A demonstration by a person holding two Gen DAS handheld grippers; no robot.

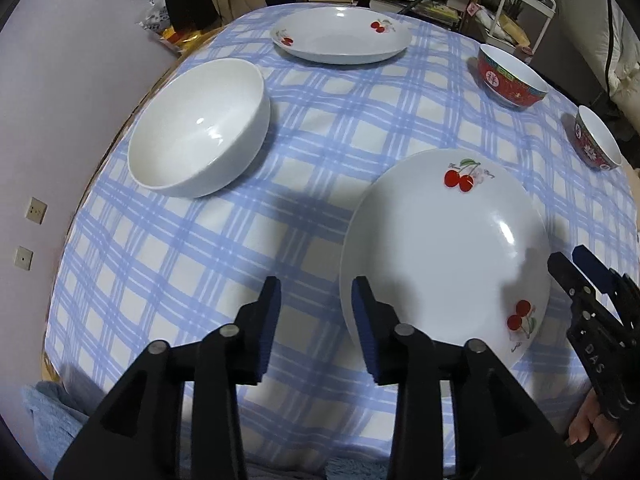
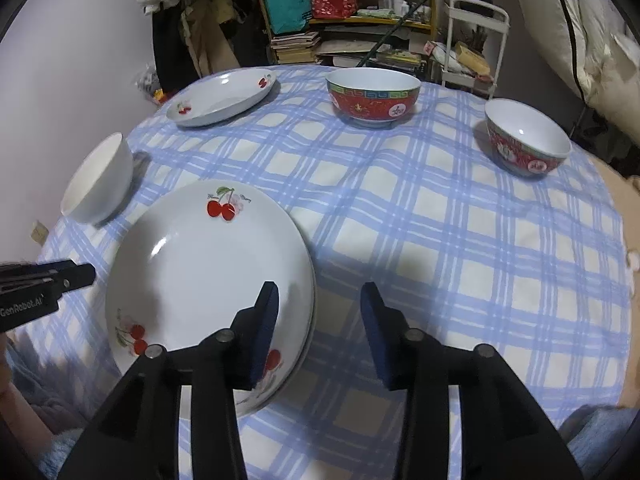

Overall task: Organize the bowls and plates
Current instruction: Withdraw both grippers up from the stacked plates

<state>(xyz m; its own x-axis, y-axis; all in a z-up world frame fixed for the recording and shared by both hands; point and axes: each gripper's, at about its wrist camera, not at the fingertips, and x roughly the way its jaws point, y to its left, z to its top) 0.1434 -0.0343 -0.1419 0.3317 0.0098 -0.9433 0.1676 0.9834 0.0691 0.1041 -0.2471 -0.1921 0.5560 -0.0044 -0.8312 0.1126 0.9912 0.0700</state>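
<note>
Nearest the lens in the left wrist view, the left gripper (image 1: 316,312) hangs with its blue-padded fingers parted moderately and nothing between them, its right finger over the left rim of the near cherry plate (image 1: 444,256), not pressing it. That plate sits lower right of centre on the checked surface (image 1: 200,264); in the right wrist view a second rim shows just under its right edge, so it looks to be resting on another plate, though I cannot be sure. The right gripper (image 2: 320,320) is likewise parted and empty, its left finger over the plate's right rim, its right finger over bare cloth. A far cherry plate (image 1: 340,36) lies at upper centre, the white bowl (image 1: 200,128) at left, the large red bowl (image 2: 374,98) at upper centre of the right view and the smaller red bowl (image 2: 528,140) at upper right. Judging by this, the near plate is set down and released. Next, probably, comes the far plate: lift both grippers clear of the rim first, approach its edge low with fingers straddling the lip, and close firmly, since glazed ware slips.
</note>
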